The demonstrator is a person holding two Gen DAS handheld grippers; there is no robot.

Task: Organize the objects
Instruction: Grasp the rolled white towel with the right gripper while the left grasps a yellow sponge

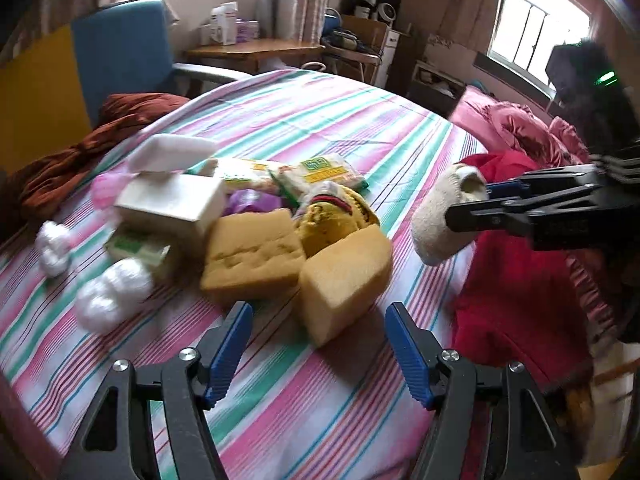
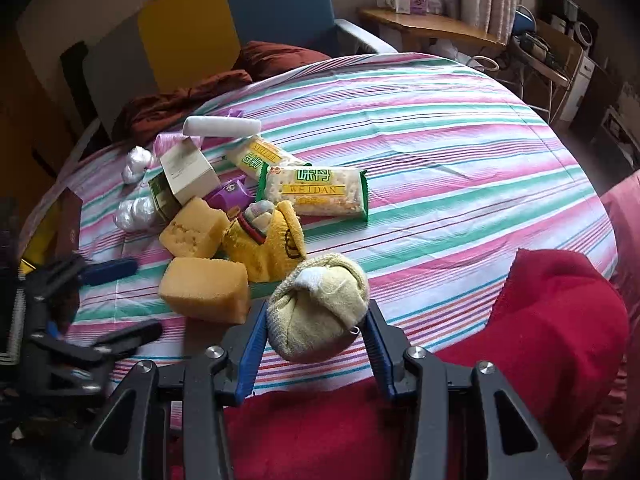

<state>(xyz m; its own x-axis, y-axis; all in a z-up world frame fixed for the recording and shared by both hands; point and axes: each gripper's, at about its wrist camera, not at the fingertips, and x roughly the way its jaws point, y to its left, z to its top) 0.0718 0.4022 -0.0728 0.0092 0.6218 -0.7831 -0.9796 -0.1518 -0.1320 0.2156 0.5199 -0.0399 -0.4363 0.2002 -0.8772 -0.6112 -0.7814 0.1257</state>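
Right gripper [image 2: 316,344] jaws clamping a rolled sock [image 2: 320,308] at the bed's [image 2: 440,140] near edge; left gripper [image 1: 318,354] jaws standing half-open, gripping nothing, facing a sponge [image 1: 344,280].

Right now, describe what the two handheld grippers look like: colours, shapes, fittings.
Both match. The left gripper has angular black plastic linkage arms with cut-out slots, round silver pivot bolts, and ribbed blue pads on its fingers. The right gripper is built alike; seen from the left wrist, its black body carries a green light. No hands, sleeves or cables show.

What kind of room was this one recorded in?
Most likely a lived-in bedroom: the objects lie on a bed with a striped sheet, a pink pillow sits beside it, and a cluttered wooden desk stands under the window.
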